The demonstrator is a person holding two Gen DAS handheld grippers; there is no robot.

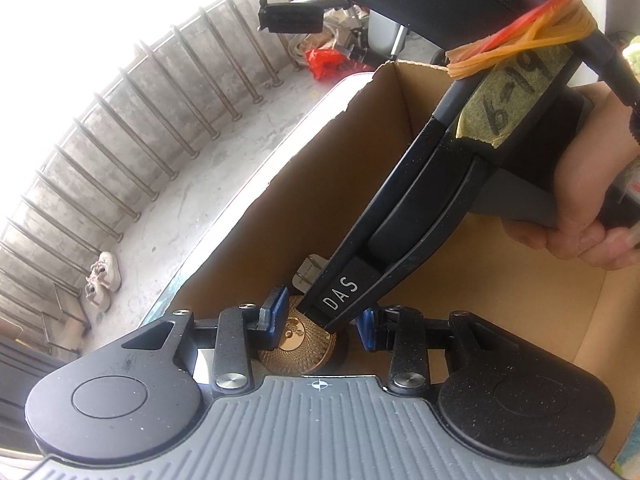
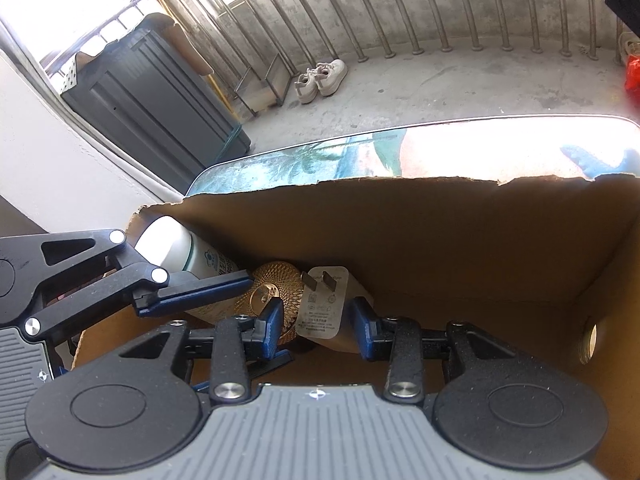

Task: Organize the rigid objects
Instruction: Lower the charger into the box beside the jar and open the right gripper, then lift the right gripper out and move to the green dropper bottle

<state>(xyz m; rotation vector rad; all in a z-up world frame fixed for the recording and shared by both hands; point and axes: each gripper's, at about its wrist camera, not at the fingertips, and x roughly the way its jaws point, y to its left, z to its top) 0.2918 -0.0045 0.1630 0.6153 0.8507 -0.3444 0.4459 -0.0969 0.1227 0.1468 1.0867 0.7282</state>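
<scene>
Both grippers reach into a brown cardboard box (image 2: 440, 240). In it lie a gold patterned round lid (image 2: 276, 288), a white wall charger with two prongs (image 2: 324, 304) and a white bottle (image 2: 192, 256). My right gripper (image 2: 316, 326) is open, its fingers on either side of the charger. My left gripper (image 1: 320, 320) is open around the gold lid (image 1: 296, 348). The right gripper's black body crosses the left wrist view and hides part of the lid and the charger (image 1: 308, 276). The left gripper's blue finger (image 2: 200, 294) shows at the left in the right wrist view.
The box stands on a glossy printed table (image 2: 320, 156). Beyond it lie a concrete balcony floor, a metal railing (image 2: 400, 12), white shoes (image 2: 320, 78), a grey cabinet (image 2: 156, 104) and a red bag (image 1: 324, 62).
</scene>
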